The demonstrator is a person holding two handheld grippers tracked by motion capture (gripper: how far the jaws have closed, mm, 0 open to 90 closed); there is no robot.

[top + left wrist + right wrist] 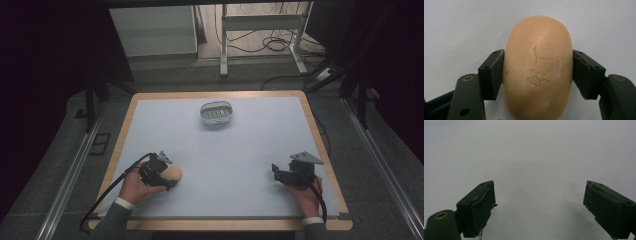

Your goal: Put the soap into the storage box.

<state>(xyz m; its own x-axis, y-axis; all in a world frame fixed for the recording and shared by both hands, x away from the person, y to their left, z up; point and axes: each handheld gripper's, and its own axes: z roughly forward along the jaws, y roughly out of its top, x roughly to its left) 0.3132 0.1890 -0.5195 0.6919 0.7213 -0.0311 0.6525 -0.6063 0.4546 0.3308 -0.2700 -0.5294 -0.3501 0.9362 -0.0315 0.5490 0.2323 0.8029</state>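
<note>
pale worktop [250, 150] carries a peach soap bar [537, 67] at its near left, clamped by the left tool [170, 172], while the right tool [539, 205] rests wide open, empty; next likely lifting toward the far soap dish [217, 112].

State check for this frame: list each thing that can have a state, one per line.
left gripper: shut on the soap, pads pressed to both its sides
soap: gripped, lying on the table
right gripper: open, nothing between the jaws
soap dish: upright on the table's far side, holding nothing
</note>
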